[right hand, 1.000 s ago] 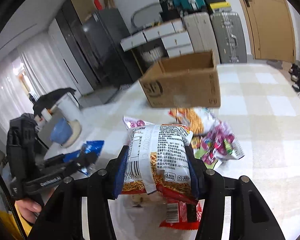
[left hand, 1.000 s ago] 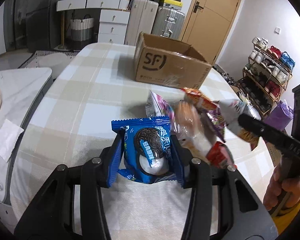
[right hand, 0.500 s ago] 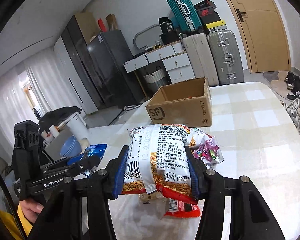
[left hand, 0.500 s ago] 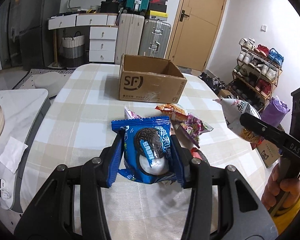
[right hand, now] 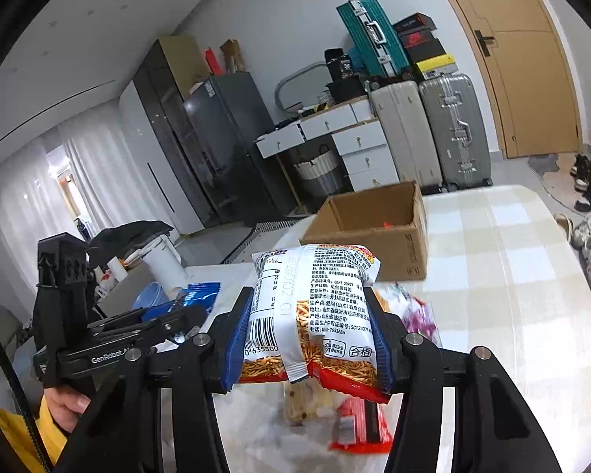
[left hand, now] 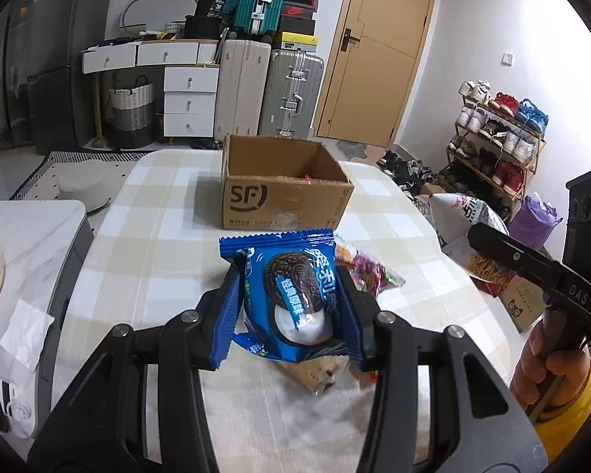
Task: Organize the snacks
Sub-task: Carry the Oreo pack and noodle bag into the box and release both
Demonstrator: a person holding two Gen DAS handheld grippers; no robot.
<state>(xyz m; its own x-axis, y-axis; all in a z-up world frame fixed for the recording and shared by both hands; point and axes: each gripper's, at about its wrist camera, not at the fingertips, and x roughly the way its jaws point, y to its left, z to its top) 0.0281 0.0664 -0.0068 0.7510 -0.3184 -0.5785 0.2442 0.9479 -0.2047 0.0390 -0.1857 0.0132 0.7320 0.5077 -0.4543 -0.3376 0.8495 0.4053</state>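
Note:
My left gripper point(left hand: 291, 295) is shut on a blue cookie packet point(left hand: 289, 299), held up above the checked table point(left hand: 157, 260). My right gripper point(right hand: 309, 319) is shut on a white and red noodle-snack bag point(right hand: 315, 315), also lifted off the table. The same bag point(left hand: 469, 216) and right gripper show at the right of the left wrist view. An open cardboard box point(left hand: 283, 193) stands at the far end of the table, with something red inside point(right hand: 386, 224). Loose snack packets point(left hand: 370, 272) lie below both grippers, among them a red packet point(right hand: 362, 421) and a biscuit pack point(right hand: 303, 402).
A white side surface with a paper tissue point(left hand: 23, 331) lies left of the table. Suitcases point(left hand: 291, 94), a drawer unit point(left hand: 189, 102) and a door point(left hand: 378, 51) stand behind. A shoe rack point(left hand: 496, 134) and purple bag point(left hand: 532, 224) are to the right. Blue bowls point(right hand: 149, 295) sit on the side counter.
Both grippers have risen with their packets still held, and the views have tilted up. The pile of snacks has dropped lower in view and the box interior now shows.

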